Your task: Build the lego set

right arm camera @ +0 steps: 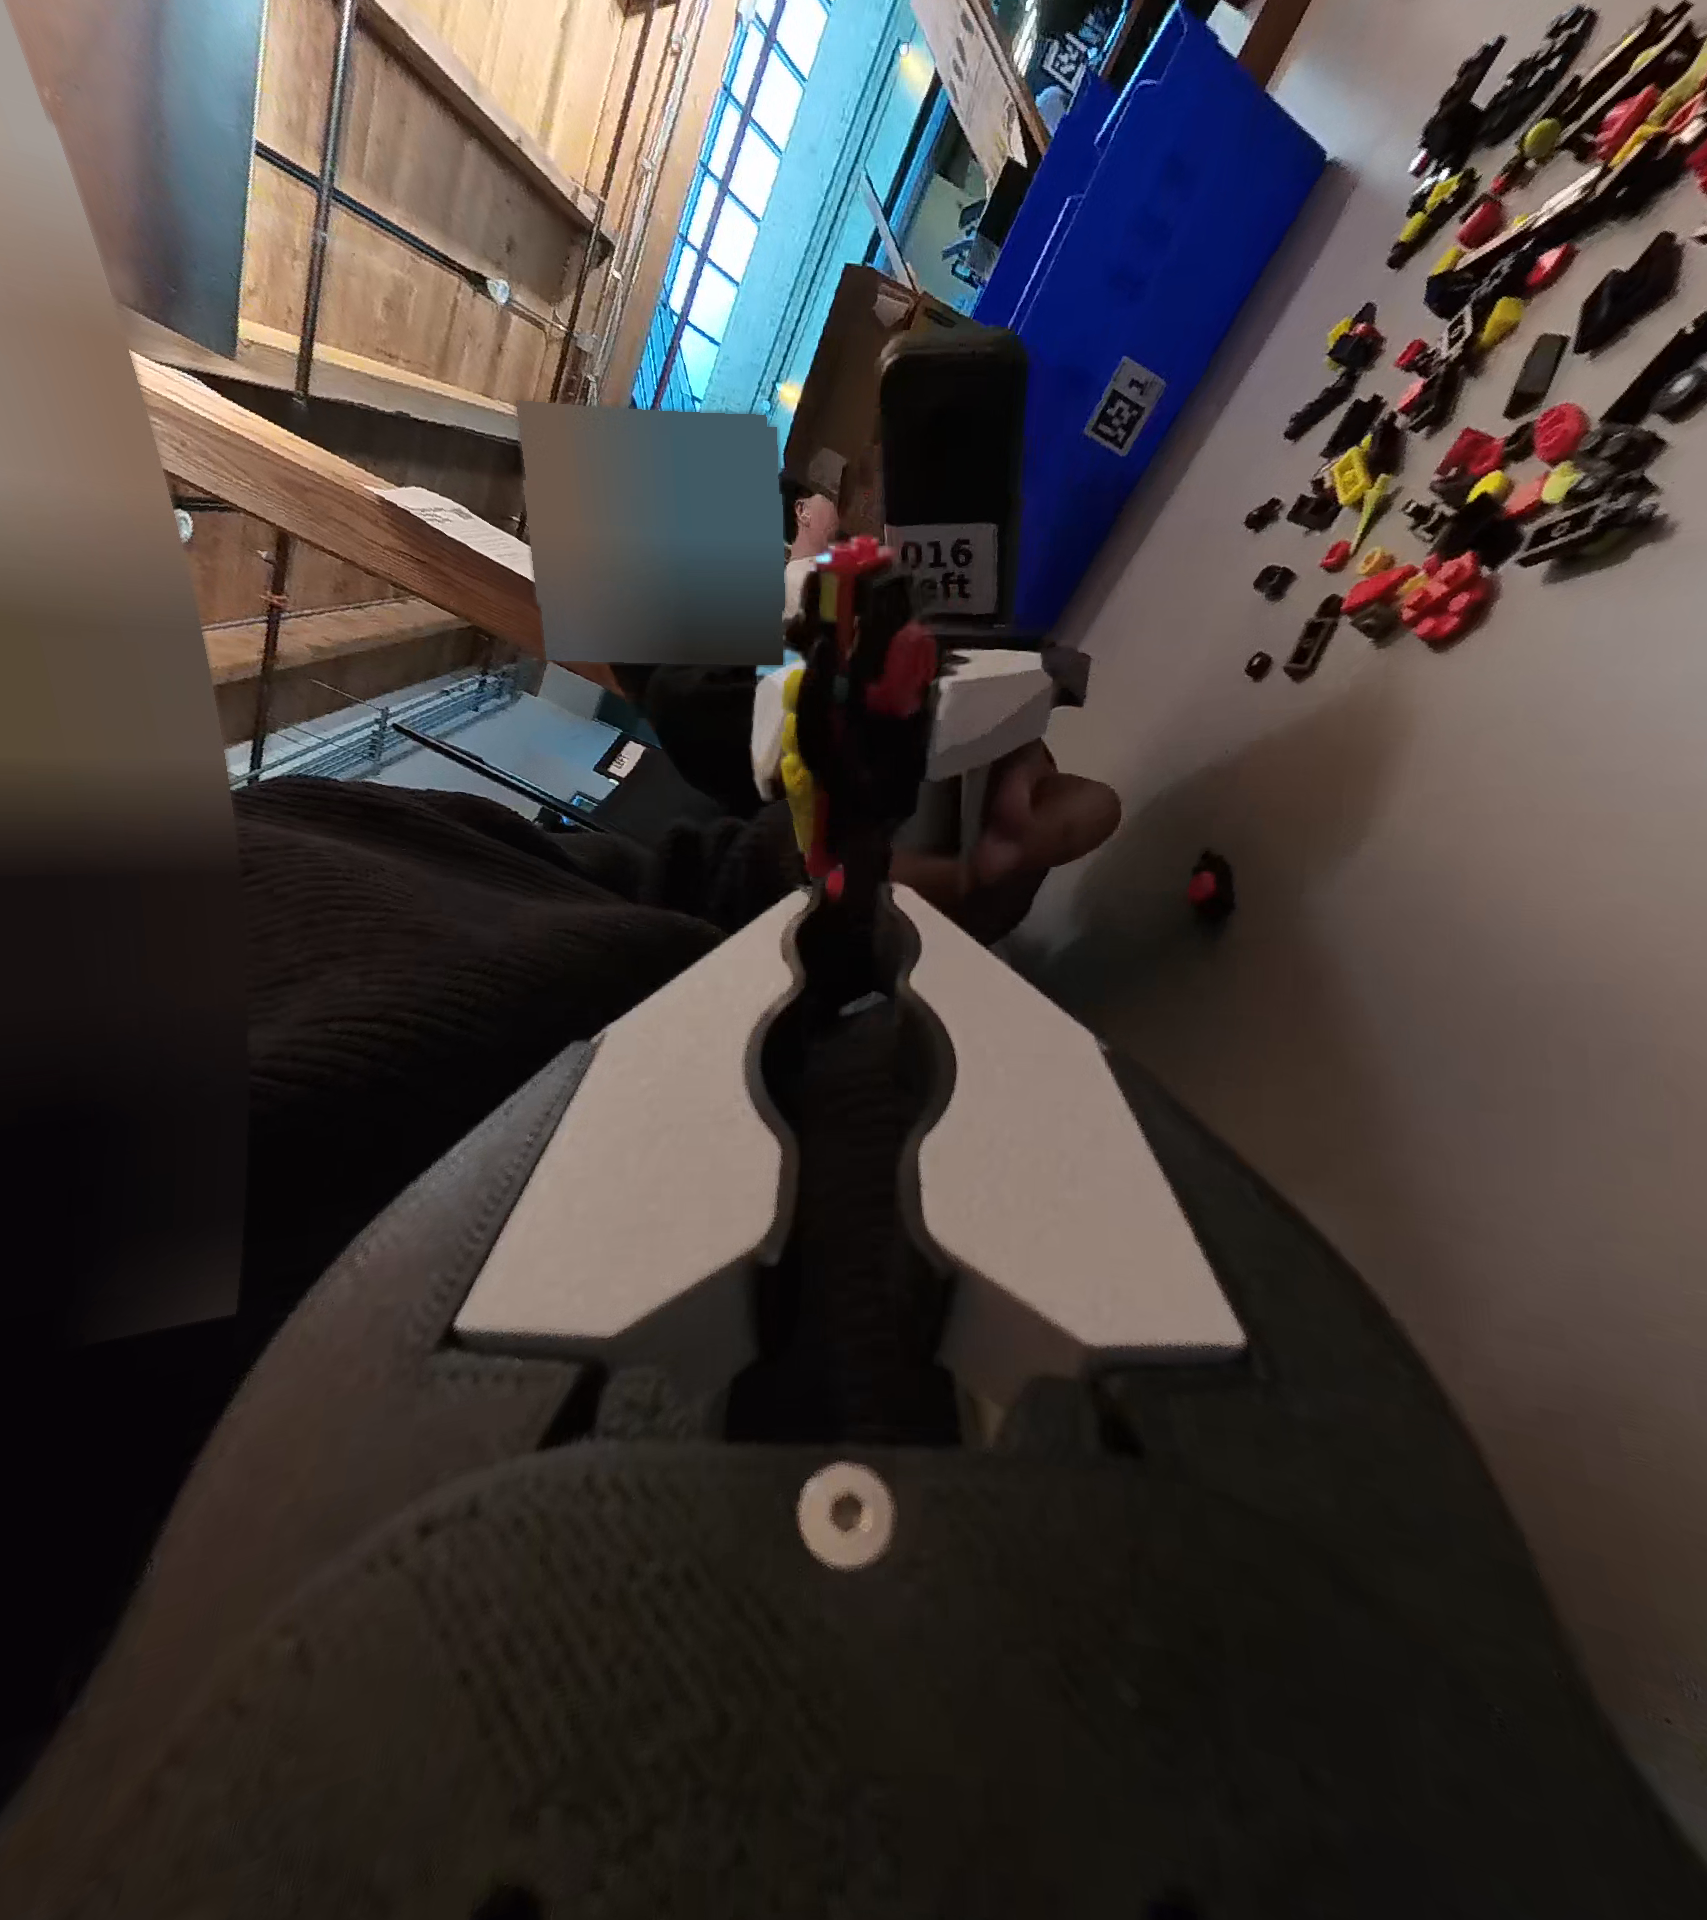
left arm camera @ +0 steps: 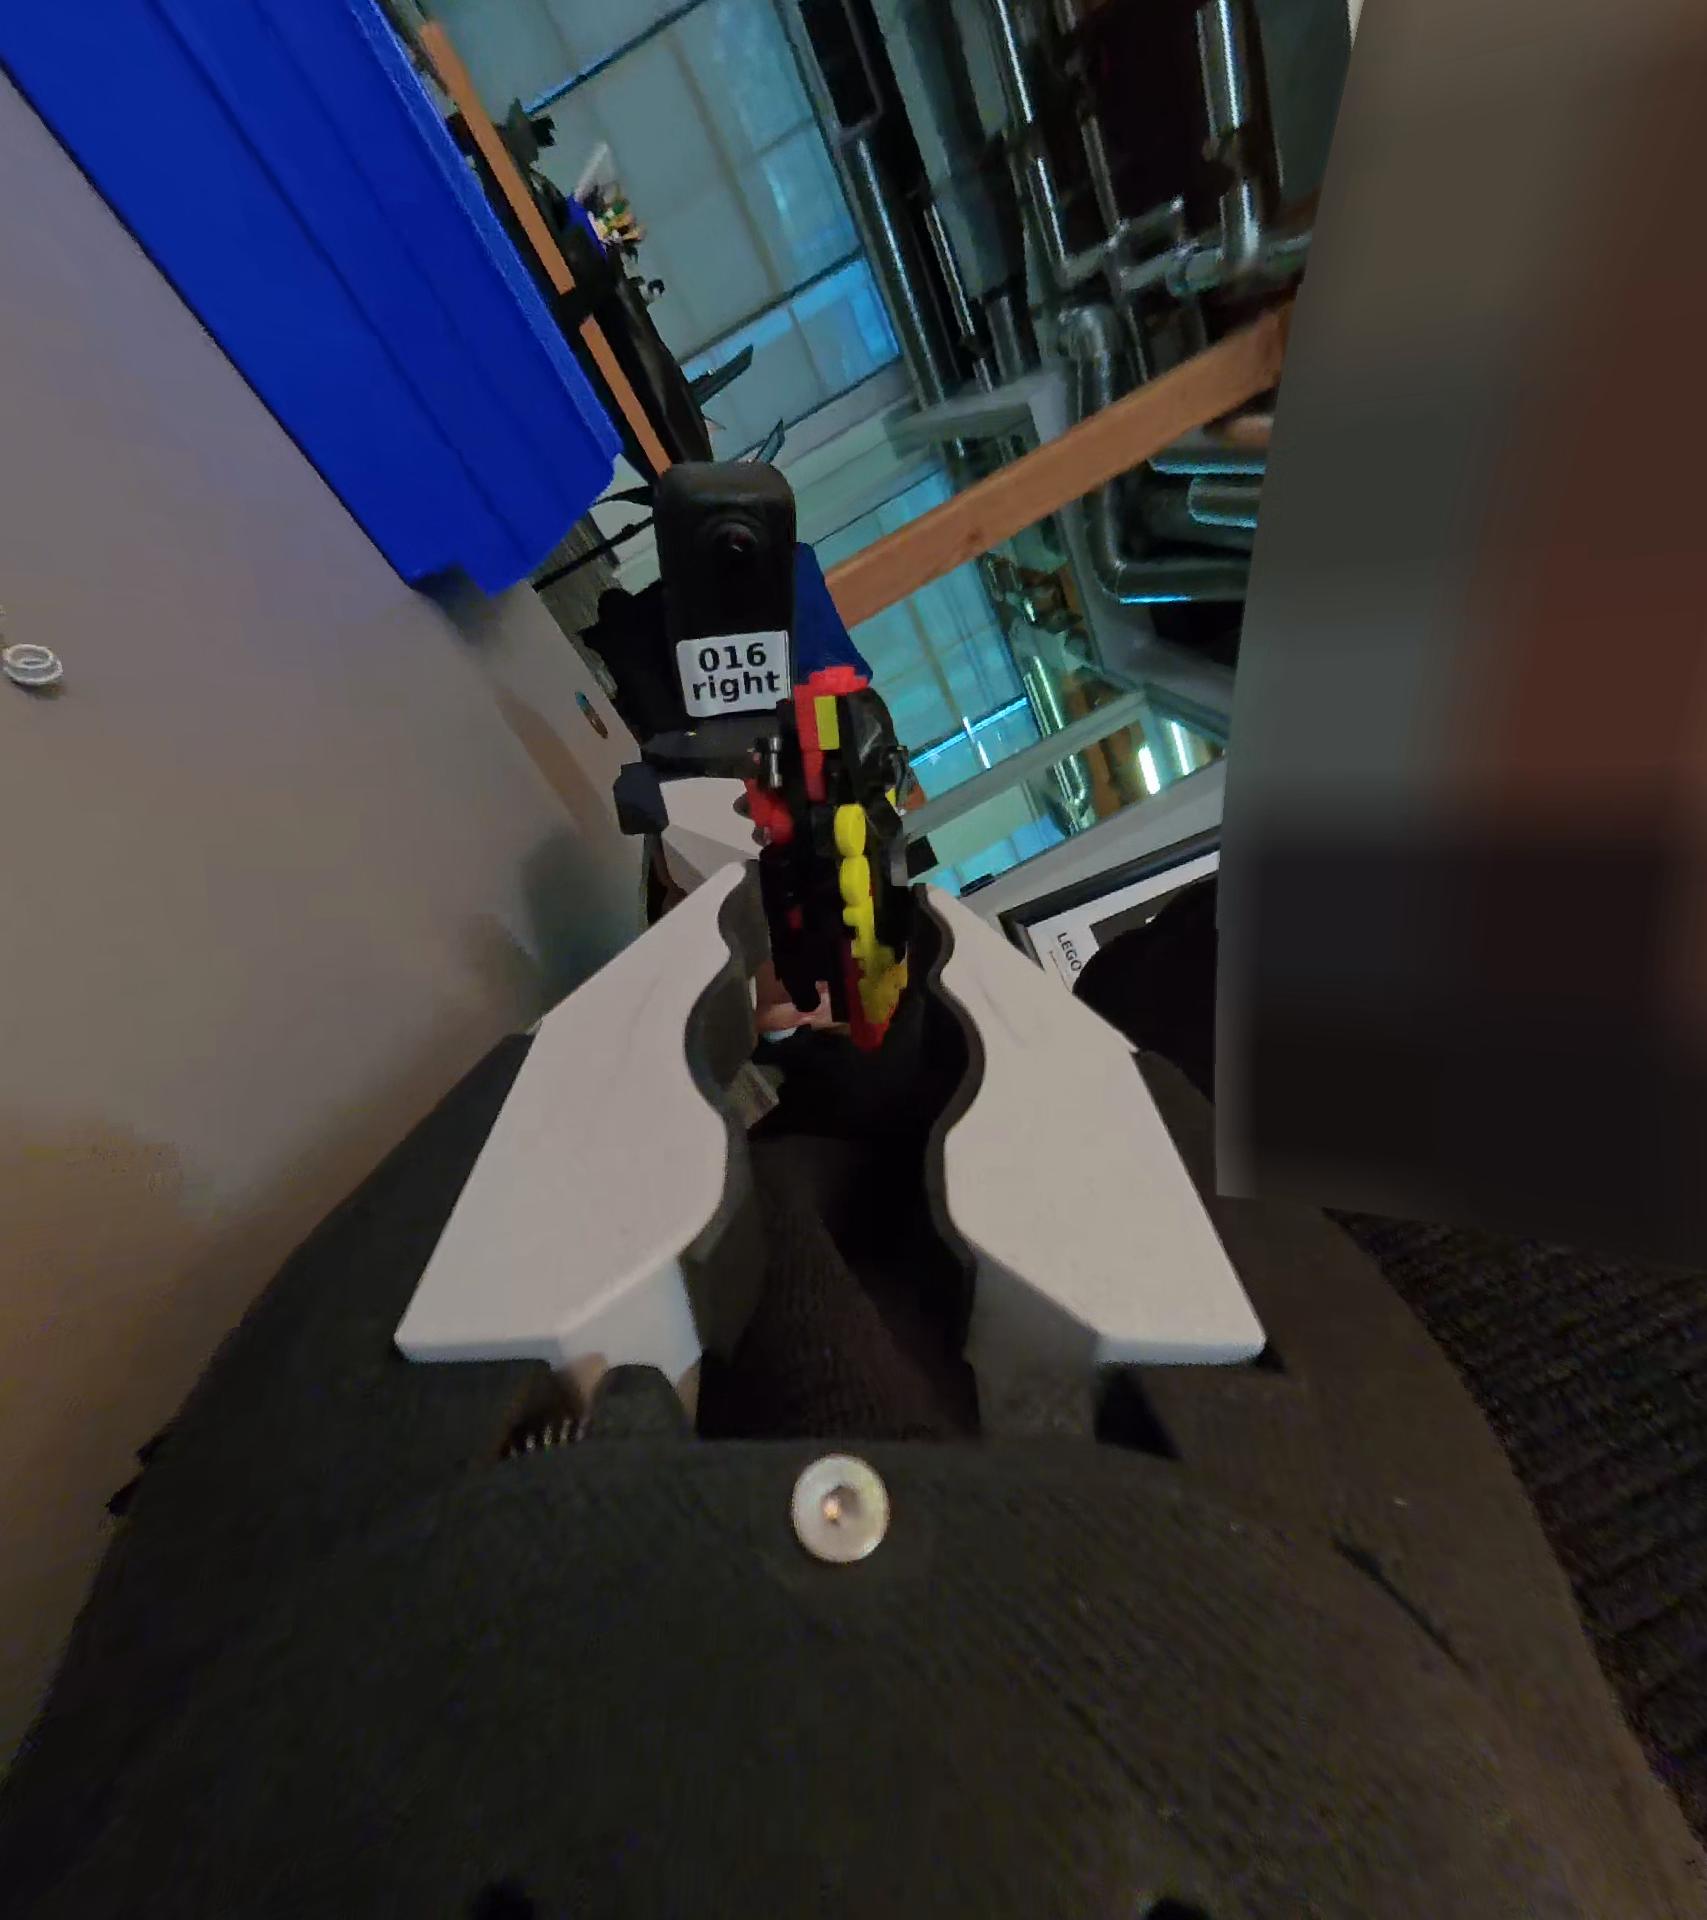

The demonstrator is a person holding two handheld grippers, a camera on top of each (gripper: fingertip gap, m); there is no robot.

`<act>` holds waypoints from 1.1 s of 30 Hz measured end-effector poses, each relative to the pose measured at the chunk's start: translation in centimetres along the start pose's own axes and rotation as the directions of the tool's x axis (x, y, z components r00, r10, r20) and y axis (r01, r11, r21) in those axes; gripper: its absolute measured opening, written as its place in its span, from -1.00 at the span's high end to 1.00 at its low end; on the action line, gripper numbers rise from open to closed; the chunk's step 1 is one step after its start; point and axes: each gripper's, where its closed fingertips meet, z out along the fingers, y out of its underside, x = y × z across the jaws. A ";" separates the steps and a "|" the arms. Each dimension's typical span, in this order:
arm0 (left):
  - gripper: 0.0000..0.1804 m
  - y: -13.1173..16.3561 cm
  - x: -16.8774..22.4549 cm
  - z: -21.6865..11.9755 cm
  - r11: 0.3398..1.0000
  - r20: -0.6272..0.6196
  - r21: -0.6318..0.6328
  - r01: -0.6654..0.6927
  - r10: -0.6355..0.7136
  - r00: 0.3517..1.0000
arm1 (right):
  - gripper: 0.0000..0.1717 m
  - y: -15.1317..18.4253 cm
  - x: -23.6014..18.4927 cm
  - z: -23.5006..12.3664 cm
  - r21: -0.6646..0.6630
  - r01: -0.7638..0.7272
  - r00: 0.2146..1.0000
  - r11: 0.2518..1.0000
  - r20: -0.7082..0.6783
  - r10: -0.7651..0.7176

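We find both tools lifted clear of the pale tabletop [right arm camera: 1451, 935], which runs tilted through both views.

Left: the left hand-held gripper [left arm camera: 833, 925] has its white fingers [left arm camera: 620, 1039] closed on the near end of a narrow black, red and yellow toy-brick assembly [left arm camera: 833, 852], with dark pads against both its sides. A small clear ring-shaped piece [left arm camera: 31, 663] lies on the tabletop to the far left, beside the blue plastic bin [left arm camera: 309, 260].

Centre: the assembly is held in the air, bridged between the two tools.

Right: the right hand-held gripper [right arm camera: 849, 914] is clenched on the assembly's thin black end. Loose black, red and yellow bricks [right arm camera: 1503, 364] lie scattered across the tabletop further right, with one small red and black piece [right arm camera: 1207, 885] apart from them.

In our judgement, the risk is separation: any twist or pull between the two tools could break the pressed-together bricks apart, and pieces would drop. The right tool's narrow hold looks to us the likelier to slip.
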 end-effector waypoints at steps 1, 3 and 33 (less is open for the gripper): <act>0.74 0.0 0.0 0.0 1.000 0.006 0.000 -0.007 0.007 1.000 | 0.92 0.2 0.1 0.0 -0.010 -0.006 1.000 1.000 -0.004 0.006; 0.74 -0.3 -0.1 -0.2 1.000 0.008 0.015 -0.008 0.008 1.000 | 0.92 0.4 0.2 -0.1 -0.024 -0.016 1.000 1.000 -0.006 0.016; 0.75 -0.2 -1.0 0.1 0.997 0.081 0.066 -0.043 0.038 0.996 | 0.92 0.0 0.5 -0.1 0.028 -0.051 0.999 0.998 -0.009 0.051</act>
